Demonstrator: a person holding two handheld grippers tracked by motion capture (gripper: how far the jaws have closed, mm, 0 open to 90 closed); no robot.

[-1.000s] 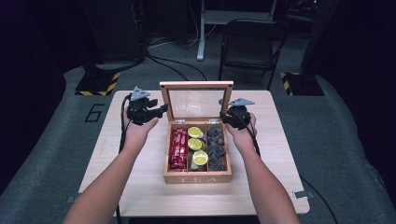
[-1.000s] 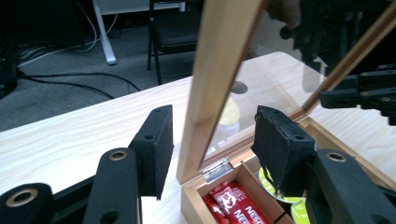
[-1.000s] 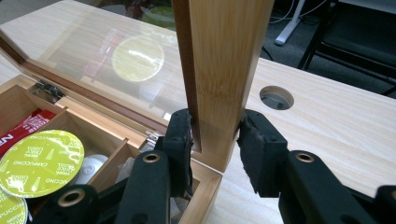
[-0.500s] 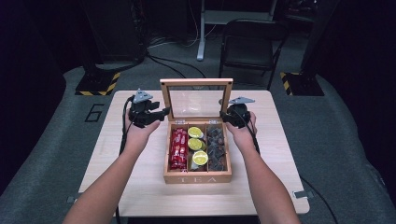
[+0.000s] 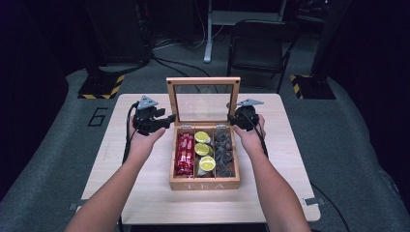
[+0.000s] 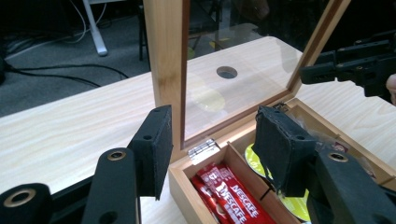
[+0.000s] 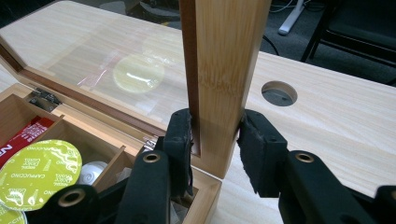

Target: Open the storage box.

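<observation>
High view: a wooden tea box (image 5: pixel 205 182) sits mid-desk (image 5: pixel 145 203) with its glass lid (image 5: pixel 203 100) standing upright on the rear hinges. The right tongs (image 7: pixel 216 140) are clamped on the lid's right frame post, low down near the hinge; the pads press both faces of the wood. The left tongs (image 6: pixel 212 144) stand apart around the lid's left post, one pad outside it, the other over the box's interior, not touching the wood as far as I can tell. Inside lie red sachets (image 5: pixel 185 153), yellow-green capsules (image 5: pixel 202 150) and dark packets (image 5: pixel 224 153). The step in hand looks like swinging the lid, probably to shut it. To do it well, let the right tongs guide the post in an arc about the hinges rather than pushing straight, since a grip this low gives little leverage and could skid the box. The left tongs should either close on their post or brace the box, keeping clear of the contents, so the lid comes down level.
</observation>
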